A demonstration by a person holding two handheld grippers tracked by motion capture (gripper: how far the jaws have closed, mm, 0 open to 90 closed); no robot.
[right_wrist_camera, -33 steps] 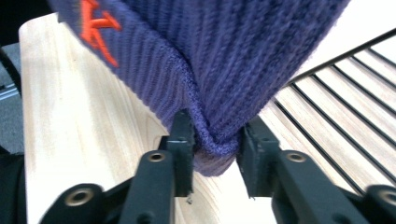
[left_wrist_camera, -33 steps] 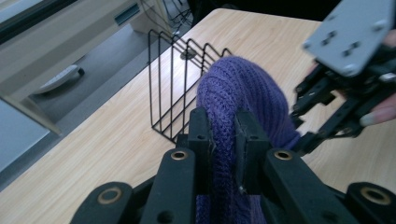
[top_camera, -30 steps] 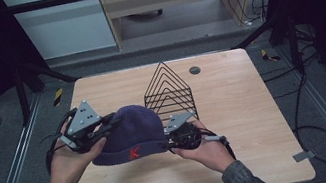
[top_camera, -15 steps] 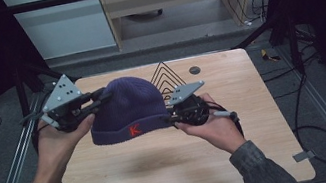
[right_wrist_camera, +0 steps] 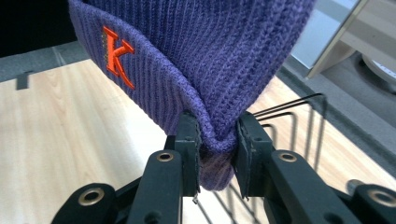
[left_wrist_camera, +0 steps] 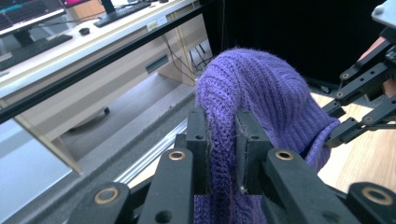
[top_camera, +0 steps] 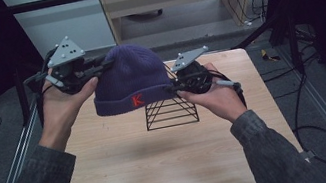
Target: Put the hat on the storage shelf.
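Hat over rack: purple beanie (top_camera: 131,79) hung just above black wire rack (top_camera: 170,112), cuff down
Left gripper (top_camera: 96,68): clamped on crown
Right gripper (top_camera: 174,87): clamped on cuff

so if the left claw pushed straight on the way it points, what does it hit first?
The purple beanie it already grips fills its line. Past that, probably the right claw, which pinches the far side of the hat, though depth is hard to judge.

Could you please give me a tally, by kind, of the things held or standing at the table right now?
Purple knit hat: 1
Black wire rack: 1
Tongs, left and right, both shut on the hat: 2
Total: 4
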